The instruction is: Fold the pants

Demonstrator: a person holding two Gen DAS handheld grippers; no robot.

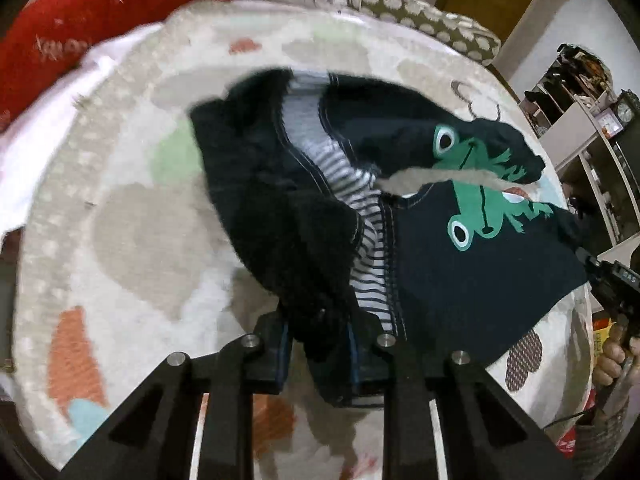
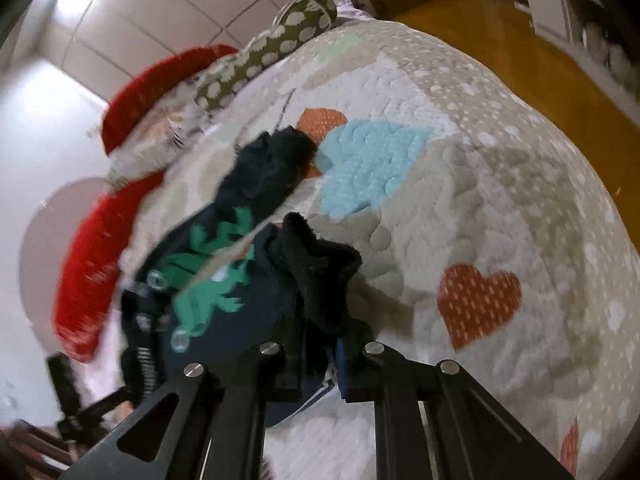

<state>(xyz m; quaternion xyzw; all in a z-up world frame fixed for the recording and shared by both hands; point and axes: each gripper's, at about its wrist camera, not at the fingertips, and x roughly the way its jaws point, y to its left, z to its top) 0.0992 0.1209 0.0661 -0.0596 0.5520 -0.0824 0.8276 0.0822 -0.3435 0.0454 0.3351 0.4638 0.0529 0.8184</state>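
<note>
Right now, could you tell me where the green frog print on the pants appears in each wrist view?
Left wrist view: green frog print lies right of centre, on the navy pants.
Right wrist view: green frog print lies left of centre.
Shared landmark: the spotted olive pillow at the quilt's far edge.

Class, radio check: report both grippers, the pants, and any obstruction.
Left gripper shut on pants. Right gripper shut on them too. Pants lifted, bunched above quilt. No obstruction seen.
</note>
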